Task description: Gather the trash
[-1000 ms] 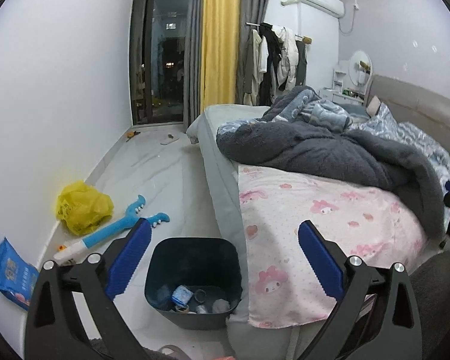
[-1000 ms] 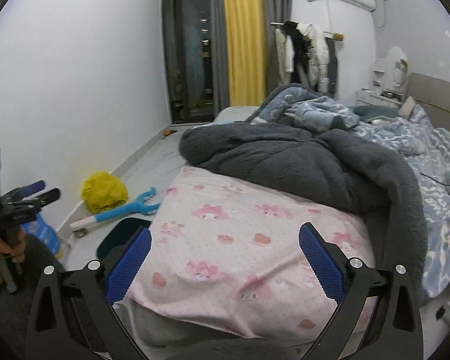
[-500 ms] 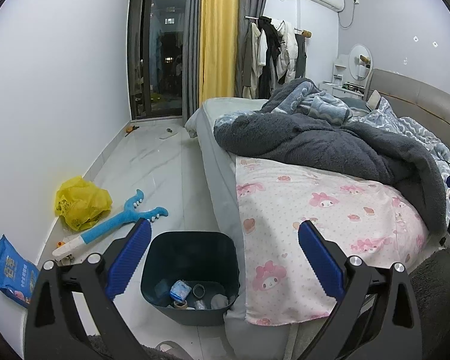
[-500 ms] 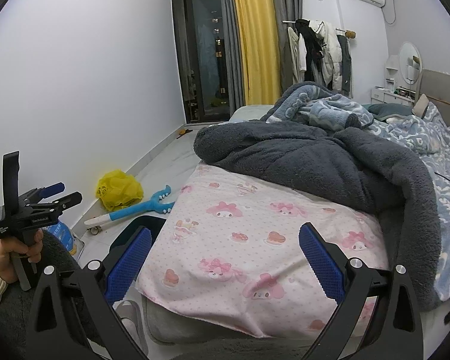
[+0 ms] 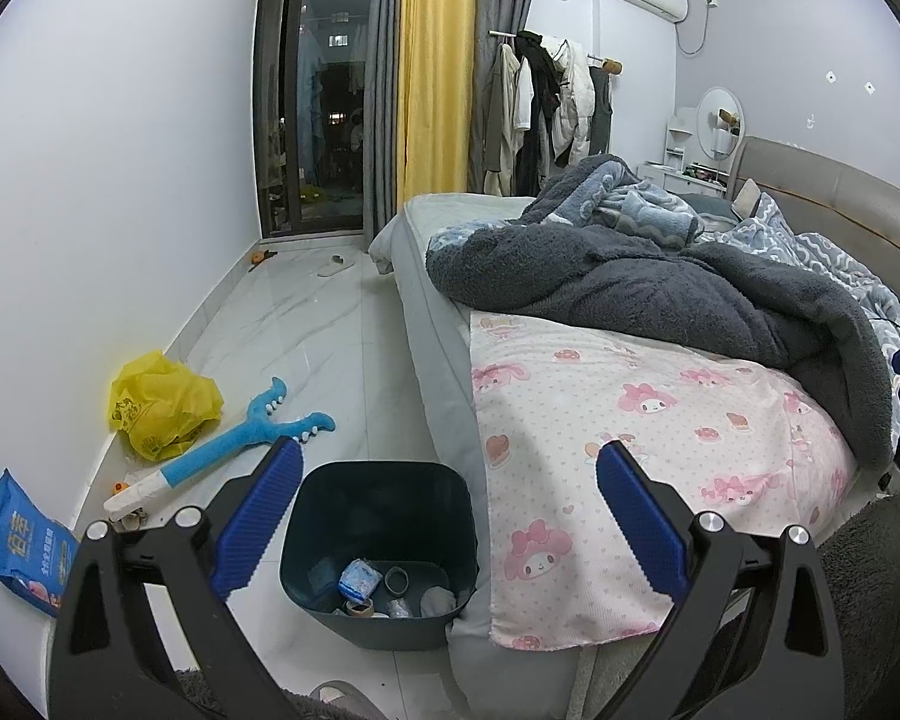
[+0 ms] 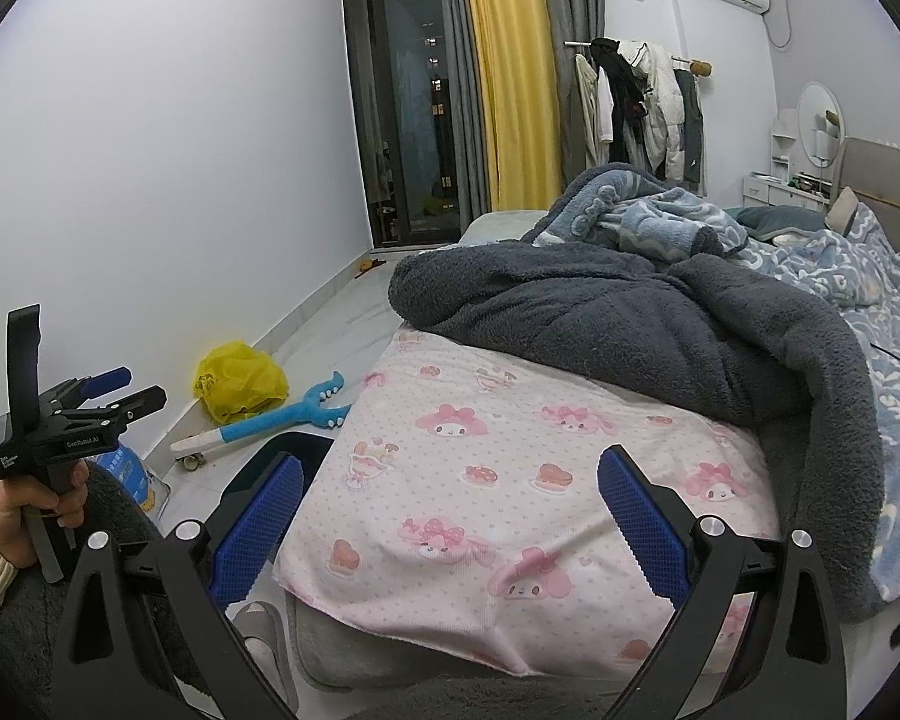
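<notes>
At the lower left of the left wrist view a glossy blue packet lies by the wall, then a crumpled yellow bag and a blue foam grabber on the polished marble-look floor, and at bottom centre a squarish dark bin with scraps in its bottom stands against the bed. The left gripper is released, its ribbed blue pads spread wide and holding nothing, framing the bin and the pink cartoon-print sheet. In the right wrist view the right gripper gapes equally wide and empty over that sheet, with a fuzzy grey blanket above, and a hand grips the left gripper's handle at lower left.
</notes>
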